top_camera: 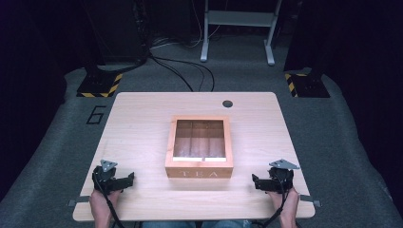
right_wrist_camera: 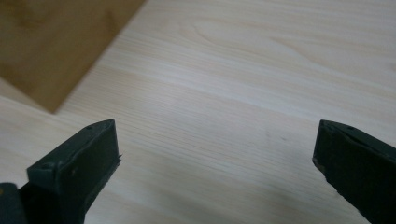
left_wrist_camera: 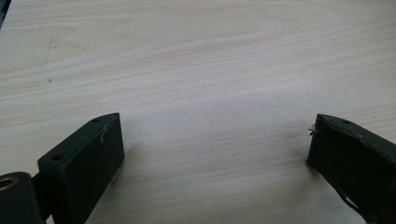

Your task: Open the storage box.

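Nearest to us, both hands sit at the table's near edge, each holding a gripper low over the wood.

Left gripper (top_camera: 128, 178): we see the jaws spread wide in its own view (left_wrist_camera: 215, 140), with bare light table (left_wrist_camera: 201, 60) between them and ahead of them. Nothing is gripped and nothing touches either jaw. In the high view the jaws point inward, toward the box side.

Right gripper (top_camera: 255, 181): same story. In its own view (right_wrist_camera: 215, 142) the jaws stand wide apart, with bare wood grain between them and no contact. Past the jaw at the left of that view, up in the corner, we see a darker brown wooden face, the side of the tea box (right_wrist_camera: 56, 42), well clear of the jaw tip.

Farther out, the tea box (top_camera: 199, 147) sits mid-table, between the two grippers and slightly beyond them, apart from both. It's a square wooden box with a window lid, which is closed and flat; we see the dividers through it. "TEA" is lettered on the near wall, facing us.

Beyond the box there's a dark round grommet hole (top_camera: 227, 103) near the table's far edge. Past the table we see grey floor, black cables (top_camera: 183, 71), two yellow-black striped stand bases (top_camera: 99, 84) and a grey frame leg (top_camera: 205, 45).
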`<control>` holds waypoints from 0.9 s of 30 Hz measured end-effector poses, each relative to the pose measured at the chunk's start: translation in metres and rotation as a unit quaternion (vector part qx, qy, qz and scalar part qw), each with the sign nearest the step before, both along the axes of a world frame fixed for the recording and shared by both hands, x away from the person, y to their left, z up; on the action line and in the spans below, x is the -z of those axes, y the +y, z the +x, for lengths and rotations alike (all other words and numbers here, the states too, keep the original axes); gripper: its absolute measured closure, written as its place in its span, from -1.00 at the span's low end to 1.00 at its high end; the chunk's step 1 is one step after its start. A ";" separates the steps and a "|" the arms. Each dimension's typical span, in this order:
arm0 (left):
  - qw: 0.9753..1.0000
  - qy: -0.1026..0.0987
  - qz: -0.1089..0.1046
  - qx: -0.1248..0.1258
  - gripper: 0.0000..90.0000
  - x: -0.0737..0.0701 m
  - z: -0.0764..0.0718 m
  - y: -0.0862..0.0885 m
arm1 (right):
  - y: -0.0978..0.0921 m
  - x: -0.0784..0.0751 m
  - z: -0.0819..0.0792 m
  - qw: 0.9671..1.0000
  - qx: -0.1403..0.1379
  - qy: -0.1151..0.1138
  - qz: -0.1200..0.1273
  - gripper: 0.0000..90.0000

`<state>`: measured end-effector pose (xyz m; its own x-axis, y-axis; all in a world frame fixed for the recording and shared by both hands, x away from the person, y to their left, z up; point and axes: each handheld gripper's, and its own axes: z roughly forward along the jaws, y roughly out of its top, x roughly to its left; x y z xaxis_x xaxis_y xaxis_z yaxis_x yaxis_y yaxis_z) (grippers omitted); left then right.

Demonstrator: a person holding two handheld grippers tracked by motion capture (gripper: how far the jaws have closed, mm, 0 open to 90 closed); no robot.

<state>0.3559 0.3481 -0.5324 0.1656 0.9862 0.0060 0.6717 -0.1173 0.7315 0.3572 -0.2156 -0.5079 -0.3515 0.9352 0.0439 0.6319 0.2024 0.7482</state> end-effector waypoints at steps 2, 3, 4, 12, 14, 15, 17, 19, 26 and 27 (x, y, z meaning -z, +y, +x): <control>1.000 0.000 0.000 0.000 -0.93 0.000 0.000 0.000 | 0.012 -0.011 -0.006 1.000 -0.022 -0.016 0.005 -0.97; 1.000 0.004 -0.001 0.001 -0.93 -0.001 0.000 0.000 | 0.016 -0.014 -0.007 0.999 -0.030 -0.020 0.006 -0.97; 1.000 0.005 -0.001 0.002 -0.93 -0.001 0.000 0.000 | 0.020 -0.017 -0.007 0.999 -0.036 -0.023 0.008 -0.97; 1.000 0.003 -0.001 0.002 -0.93 0.000 0.000 0.000 | 0.053 -0.029 -0.006 0.995 -0.090 -0.032 0.006 -0.98; 1.000 0.004 -0.001 0.001 -0.93 0.000 0.000 0.000 | 0.057 -0.030 -0.005 0.995 -0.093 -0.032 0.008 -0.98; 1.000 0.004 -0.001 0.001 -0.93 0.000 0.000 0.000 | 0.063 -0.032 -0.004 0.994 -0.102 -0.033 0.007 -0.99; 1.000 0.004 -0.001 0.002 -0.93 0.000 0.000 0.000 | 0.065 -0.033 -0.003 0.994 -0.107 -0.036 0.008 -0.99; 1.000 0.004 -0.001 0.002 -0.93 0.000 0.000 0.000 | 0.070 -0.034 -0.002 0.993 -0.112 -0.038 0.004 -0.99; 1.000 0.004 -0.001 0.002 -0.93 0.000 0.000 0.000 | 0.083 -0.033 0.000 0.991 -0.126 -0.041 0.007 -0.89; 1.000 0.005 -0.001 0.001 -0.93 -0.001 0.000 0.000 | 0.085 -0.032 0.001 0.991 -0.129 -0.044 0.009 -0.73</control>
<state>0.3556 0.3483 -0.5319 0.1680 0.9858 0.0018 0.6780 -0.1169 0.7257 0.3579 -0.1303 -0.4759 -0.5822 0.8129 0.0179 0.4929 0.3353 0.8029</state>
